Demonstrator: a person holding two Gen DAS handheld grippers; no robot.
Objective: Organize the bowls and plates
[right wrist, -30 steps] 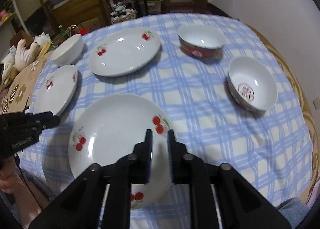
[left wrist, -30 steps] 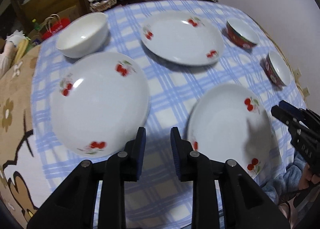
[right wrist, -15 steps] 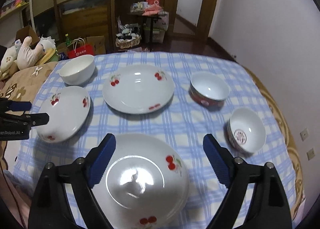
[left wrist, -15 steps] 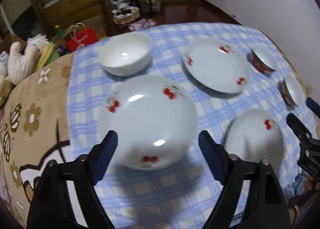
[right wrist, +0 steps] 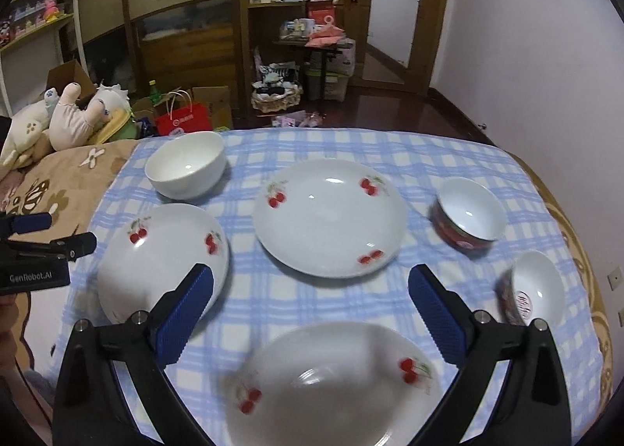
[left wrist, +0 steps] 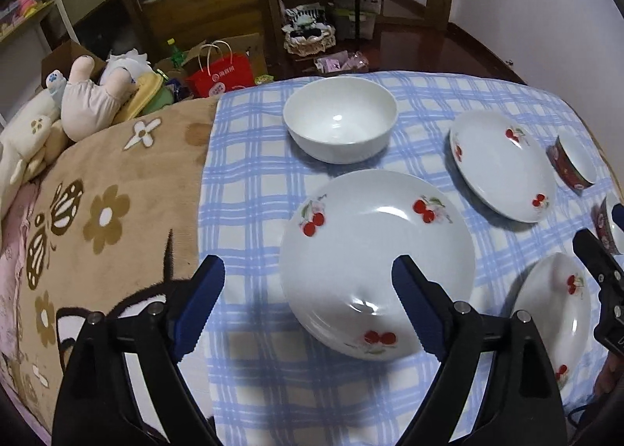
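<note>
Three white plates with red cherries lie on the blue checked cloth: one at the left (right wrist: 163,259), one in the middle (right wrist: 327,216), one nearest me (right wrist: 331,383). A plain white bowl (right wrist: 187,165) stands at the far left. Two red-sided bowls (right wrist: 468,220) (right wrist: 534,290) stand at the right. My left gripper (left wrist: 308,274) is open above the near edge of the left plate (left wrist: 374,259), touching nothing. My right gripper (right wrist: 310,278) hovers over the nearest plate, its jaws still opening with nothing between them.
A brown flowered blanket (left wrist: 97,212) covers the table's left part, with plush toys (left wrist: 89,95) beyond it. A red paper bag (left wrist: 222,75), boxes and shelves stand on the floor behind. A white wall runs along the right side.
Both grippers went from nearly shut to wide open. Both views drew back and tilted up, so more of the table and room shows.
</note>
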